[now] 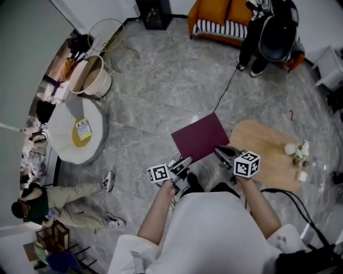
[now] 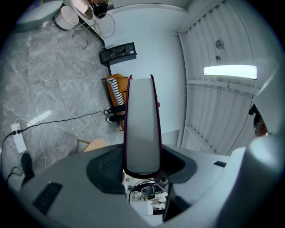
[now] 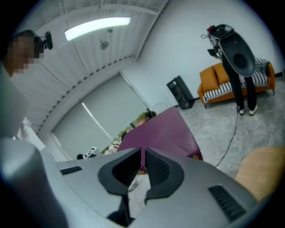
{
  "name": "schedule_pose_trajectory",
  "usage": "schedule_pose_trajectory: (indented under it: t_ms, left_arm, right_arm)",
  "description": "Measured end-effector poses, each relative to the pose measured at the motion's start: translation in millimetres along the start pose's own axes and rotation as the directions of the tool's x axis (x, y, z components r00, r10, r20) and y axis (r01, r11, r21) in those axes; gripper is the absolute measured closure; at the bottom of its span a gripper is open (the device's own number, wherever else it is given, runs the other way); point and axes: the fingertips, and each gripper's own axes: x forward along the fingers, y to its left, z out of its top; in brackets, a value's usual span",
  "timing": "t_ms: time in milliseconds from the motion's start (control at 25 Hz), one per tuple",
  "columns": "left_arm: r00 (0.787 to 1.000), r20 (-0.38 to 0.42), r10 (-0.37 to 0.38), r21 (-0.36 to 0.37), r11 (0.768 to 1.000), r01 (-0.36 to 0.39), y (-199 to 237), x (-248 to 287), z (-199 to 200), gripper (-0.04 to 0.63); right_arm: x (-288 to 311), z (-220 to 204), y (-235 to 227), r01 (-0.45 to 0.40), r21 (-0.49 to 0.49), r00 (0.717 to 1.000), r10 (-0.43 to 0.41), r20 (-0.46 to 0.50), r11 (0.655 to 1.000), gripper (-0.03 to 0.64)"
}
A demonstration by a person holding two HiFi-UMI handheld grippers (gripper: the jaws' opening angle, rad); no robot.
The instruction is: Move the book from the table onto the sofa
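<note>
Maroon and flat, the book [image 1: 201, 136] hangs in the air above the grey marble floor [image 1: 161, 80], clear of any surface and held by its near edge from both sides. The left tongs [image 1: 185, 162] are clamped on it. In the left gripper view the book [image 2: 142, 129] stands on edge between the dark pads of the left tongs [image 2: 142, 167], its pale page block facing the camera inside a thin maroon border. The right tongs [image 1: 221, 151] grip the other near corner. In the right gripper view the right tongs [image 3: 142, 167] have their jaws drawn almost together on the thin edge of the book [image 3: 160, 131], and the cover spreads out beyond them. Just to the right of the book lies the round wooden worktop [image 1: 262, 155], with a few small pale things [image 1: 297, 152] near its far side. Well beyond, at the top of the head view, stands the orange sofa [image 1: 214, 16] with a striped cushion on its seat. A black stand [image 1: 273, 32] rises in front of it, with a cable trailing across the floor. To the left sits a round white cushion [image 1: 77, 131] — and a person [image 1: 59, 203] sits on the floor at the lower left.
</note>
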Motion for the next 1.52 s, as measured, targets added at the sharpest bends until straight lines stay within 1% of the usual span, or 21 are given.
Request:
schedule_pose_trajectory:
  t_ms: [80,160,200,320,360,440,520,600,800,1000,1080,1120,1160,1200,1240,1280,1320,1360,1400,1480,1520]
  left_arm:
    - [0.999,0.018,0.042,0.026,0.999,-0.043,8.2,-20.0,16.0,0.371]
    - [0.998,0.055,-0.027,0.001,1.0,0.027,-2.6,-31.2,28.6,0.371]
    - [0.996,0.075,-0.047,-0.008,0.999,0.048,-6.6,-36.3,34.3,0.373]
    - [0.992,0.123,0.015,0.02,1.0,-0.017,2.8,-58.1,48.1,0.373]
    - [0.99,0.143,0.015,0.011,1.0,-0.017,3.7,-63.3,49.9,0.373]
    - [0.981,0.193,-0.024,-0.037,0.999,0.032,-2.9,-69.4,54.4,0.373]
    - [0.968,0.246,-0.056,-0.071,0.995,0.076,-10.2,-72.8,62.7,0.373]
    - [0.954,0.293,-0.065,-0.082,0.992,0.092,-13.7,-74.6,73.2,0.373]
    - [0.915,0.401,-0.049,-0.071,0.994,0.084,-15.2,-76.4,102.7,0.373]
    - [0.866,0.499,-0.023,-0.059,0.996,0.061,-14.3,-77.5,132.9,0.373]
    - [0.847,0.532,0.007,-0.065,0.997,0.033,-10.7,-78.8,144.2,0.373]
    - [0.838,0.543,0.056,-0.085,0.996,-0.011,-4.0,-82.2,147.8,0.373]
    - [0.826,0.547,0.14,-0.121,0.989,-0.088,8.0,-88.6,149.0,0.373]
    - [0.805,0.544,0.236,-0.159,0.971,-0.178,21.9,-96.2,149.8,0.373]
    - [0.783,0.543,0.304,-0.176,0.953,-0.248,32.2,-101.7,152.9,0.373]
    - [0.772,0.557,0.306,-0.149,0.951,-0.27,33.2,-102.2,161.2,0.373]
    - [0.775,0.585,0.24,-0.088,0.968,-0.233,24.1,-96.8,174.1,0.373]
    - [0.775,0.611,0.163,-0.038,0.984,-0.176,12.7,-90.0,186.4,0.373]
    - [0.766,0.634,0.111,-0.024,0.992,-0.125,4.3,-84.3,195.3,0.373]
    - [0.73,0.682,0.043,-0.056,0.998,-0.007,-7.6,-75.3,207.3,0.373]
    - [0.711,0.702,0.034,-0.072,0.997,0.024,-9.4,-74.7,211.9,0.373]
  right_arm:
    - [25.0,4.2,11.0,-0.02,-0.023,1.0,0.02,-0.011,1.0,0.569]
    - [46.0,9.8,23.9,-0.04,-0.046,0.999,0.039,-0.024,0.998,0.569]
    - [54.5,13.6,29.9,-0.051,-0.057,0.998,0.049,-0.031,0.997,0.569]
    - [72.9,21.4,44.7,-0.089,-0.087,0.995,0.084,-0.056,0.992,0.569]
    - [77.0,21.7,47.6,-0.101,-0.095,0.993,0.095,-0.065,0.99,0.569]
    - [84.9,23.3,51.3,-0.124,-0.11,0.99,0.115,-0.086,0.986,0.569]
    - [93.5,28.7,53.4,-0.145,-0.118,0.985,0.132,-0.11,0.982,0.569]
    - [103.2,35.6,53.3,-0.17,-0.117,0.979,0.154,-0.135,0.978,0.569]
    - [134.9,63.1,44.6,-0.256,-0.123,0.952,0.228,-0.204,0.959,0.568]
    - [170.3,96.5,34.6,-0.345,-0.143,0.915,0.298,-0.272,0.928,0.568]
    - [186.6,109.8,28.8,-0.371,-0.146,0.903,0.32,-0.288,0.917,0.569]
    - [194.5,115.6,25.5,-0.384,-0.145,0.897,0.331,-0.294,0.912,0.569]
    - [202.0,120.9,22.3,-0.395,-0.143,0.891,0.341,-0.299,0.908,0.569]
    - [209.1,126.0,20.0,-0.405,-0.14,0.886,0.35,-0.305,0.903,0.568]
    - [215.7,131.1,18.9,-0.416,-0.136,0.879,0.36,-0.312,0.899,0.568]
    - [221.6,136.1,18.6,-0.429,-0.134,0.872,0.371,-0.32,0.893,0.568]
    - [226.9,141.0,18.4,-0.445,-0.135,0.863,0.383,-0.33,0.885,0.568]
    - [231.4,146.0,17.8,-0.462,-0.138,0.853,0.396,-0.34,0.876,0.568]
    - [235.4,151.2,16.7,-0.477,-0.141,0.844,0.407,-0.35,0.867,0.568]
    - [244.0,161.7,13.2,-0.501,-0.153,0.829,0.421,-0.37,0.852,0.568]
    - [249.4,166.0,11.8,-0.511,-0.16,0.822,0.425,-0.379,0.845,0.568]
